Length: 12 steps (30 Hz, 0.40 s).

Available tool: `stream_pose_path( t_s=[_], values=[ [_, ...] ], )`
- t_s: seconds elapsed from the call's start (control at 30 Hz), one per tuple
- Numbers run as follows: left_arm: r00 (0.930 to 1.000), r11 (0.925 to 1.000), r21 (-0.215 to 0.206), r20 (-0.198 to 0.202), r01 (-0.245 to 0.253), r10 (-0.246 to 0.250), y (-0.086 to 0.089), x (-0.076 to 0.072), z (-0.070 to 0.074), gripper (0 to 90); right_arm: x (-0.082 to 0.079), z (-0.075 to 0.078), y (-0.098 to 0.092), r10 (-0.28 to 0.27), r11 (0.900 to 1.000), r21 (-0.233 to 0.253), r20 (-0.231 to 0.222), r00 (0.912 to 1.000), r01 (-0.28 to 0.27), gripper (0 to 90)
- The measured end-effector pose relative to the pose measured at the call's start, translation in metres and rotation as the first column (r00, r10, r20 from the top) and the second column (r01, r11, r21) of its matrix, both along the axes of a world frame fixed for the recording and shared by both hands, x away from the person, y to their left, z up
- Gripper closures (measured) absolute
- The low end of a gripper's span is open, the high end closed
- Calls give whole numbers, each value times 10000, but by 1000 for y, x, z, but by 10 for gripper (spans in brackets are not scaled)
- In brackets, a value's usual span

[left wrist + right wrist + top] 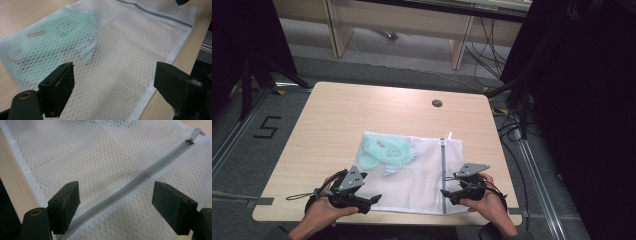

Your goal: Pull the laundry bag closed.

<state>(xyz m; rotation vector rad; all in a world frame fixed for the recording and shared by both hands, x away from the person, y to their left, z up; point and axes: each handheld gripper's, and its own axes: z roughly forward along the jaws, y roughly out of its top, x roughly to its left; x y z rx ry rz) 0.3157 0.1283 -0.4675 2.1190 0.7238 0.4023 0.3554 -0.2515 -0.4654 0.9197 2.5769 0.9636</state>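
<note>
On the near half of the table [337, 110]: white mesh laundry bag [422, 175] laid flat, pale green garment [387, 151] inside at its far left corner. Zipper [130, 186] closed, pull [195, 132] at the far end. Left gripper [373, 201] spread wide over the near left corner, gripping nothing. Right gripper [445, 194] spread wide, straddling the zipper's near end. Likely positioned to pin the fabric flat before working the zipper.

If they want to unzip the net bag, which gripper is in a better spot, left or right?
Probably the right gripper. Its open jaws sit either side of the grey zipper, in line with the white pull tab. The left gripper hovers open over plain mesh bag, away from the zipper.
</note>
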Motion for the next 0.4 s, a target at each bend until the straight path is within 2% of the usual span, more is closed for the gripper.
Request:
stream_pose_path(
  t_s=[0.03,0.07,0.1,0.17,0.23,0.27,0.33,0.37,0.4],
  values=[
    [9997,9996,-193,-123,-211,208,-1,-1,-1,165,-1,-1,0,-30,10000,63,6,10000,30,230],
    [9997,9998,-98,-149,-173,172,0,0,0,165,-2,-3,0,-108,9996,271,193,9998,103,230],
    [9997,9997,-144,-191,-175,173,1,0,0,165,-3,-3,-1,-55,9999,121,228,9997,53,230],
    [9995,9995,-126,-127,-303,302,1,0,-1,166,-5,-3,-1,-43,9999,118,270,9996,39,229],
    [9999,9999,78,54,-146,146,2,1,0,167,-7,-3,-2,-80,9998,157,145,9999,78,227],
    [9998,9998,55,35,-190,190,2,1,0,167,-8,-3,-2,-68,9999,94,197,9998,66,226],
    [9995,9995,-12,-62,-316,316,1,0,-1,170,-10,-3,-2,-95,9999,61,-64,9999,96,226],
    [9997,9997,29,46,-225,225,2,1,0,172,-10,-4,-3,-22,10000,-3,61,10000,22,226],
    [9997,9997,-69,-8,-231,231,2,0,0,174,-10,-6,-2,-43,10000,75,213,9998,42,225]
  ],
)
